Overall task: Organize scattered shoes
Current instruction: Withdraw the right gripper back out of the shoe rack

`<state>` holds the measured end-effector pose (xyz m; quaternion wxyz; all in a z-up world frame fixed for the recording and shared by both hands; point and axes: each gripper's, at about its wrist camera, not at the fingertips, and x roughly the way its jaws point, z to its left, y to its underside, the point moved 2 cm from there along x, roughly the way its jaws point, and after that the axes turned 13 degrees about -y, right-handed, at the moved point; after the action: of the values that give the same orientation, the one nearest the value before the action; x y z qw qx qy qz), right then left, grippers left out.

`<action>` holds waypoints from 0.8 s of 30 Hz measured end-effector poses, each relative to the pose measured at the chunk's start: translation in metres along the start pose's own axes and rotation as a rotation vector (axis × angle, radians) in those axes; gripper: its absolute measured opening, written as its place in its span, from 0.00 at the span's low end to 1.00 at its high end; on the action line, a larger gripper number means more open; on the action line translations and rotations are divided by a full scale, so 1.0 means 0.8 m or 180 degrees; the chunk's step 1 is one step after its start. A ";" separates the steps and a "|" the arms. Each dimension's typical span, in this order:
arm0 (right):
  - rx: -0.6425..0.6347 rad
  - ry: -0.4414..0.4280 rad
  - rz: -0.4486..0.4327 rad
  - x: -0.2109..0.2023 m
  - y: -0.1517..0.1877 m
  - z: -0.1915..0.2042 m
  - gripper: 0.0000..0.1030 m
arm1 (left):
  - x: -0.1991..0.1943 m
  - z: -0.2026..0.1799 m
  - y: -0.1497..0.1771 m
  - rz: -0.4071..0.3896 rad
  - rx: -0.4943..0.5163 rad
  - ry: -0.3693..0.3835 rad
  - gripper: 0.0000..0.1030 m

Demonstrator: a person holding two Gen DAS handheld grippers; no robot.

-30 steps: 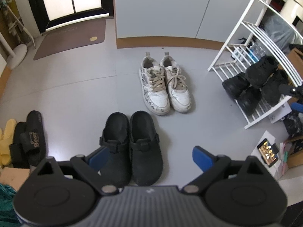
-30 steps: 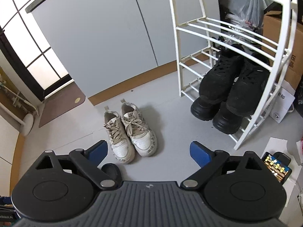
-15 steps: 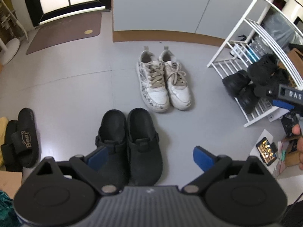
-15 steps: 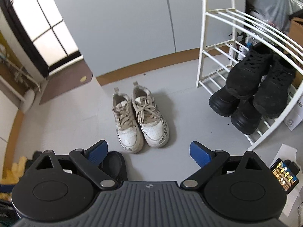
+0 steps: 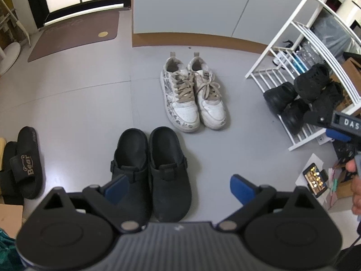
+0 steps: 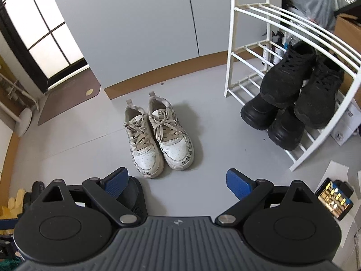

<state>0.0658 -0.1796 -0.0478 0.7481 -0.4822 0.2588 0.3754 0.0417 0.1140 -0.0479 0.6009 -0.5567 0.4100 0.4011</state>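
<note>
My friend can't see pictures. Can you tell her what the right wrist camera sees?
A pair of white lace-up sneakers sits side by side on the grey floor, just ahead of the open, empty right claw with blue pads. To the right, a white wire shoe rack holds two pairs of black shoes.
</note>
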 end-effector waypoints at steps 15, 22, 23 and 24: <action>-0.0112 -0.0175 0.0041 0.013 0.001 0.020 0.94 | 0.000 -0.006 -0.013 0.0003 -0.0198 0.0051 0.95; -0.0263 -0.0239 0.0106 0.028 -0.006 0.030 0.94 | 0.012 -0.027 -0.019 0.0041 -0.0017 -0.0065 0.95; -0.0217 -0.0292 0.0096 0.029 -0.009 0.029 0.94 | 0.015 -0.029 -0.019 0.0065 -0.0010 -0.0064 0.95; -0.0176 -0.0337 0.0093 0.030 -0.011 0.027 0.94 | 0.017 -0.031 -0.020 0.0080 -0.0001 -0.0065 0.95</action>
<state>0.0877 -0.1543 -0.0522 0.7416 -0.4782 0.2154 0.4183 0.0603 0.0883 -0.0564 0.5998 -0.5475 0.4109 0.4143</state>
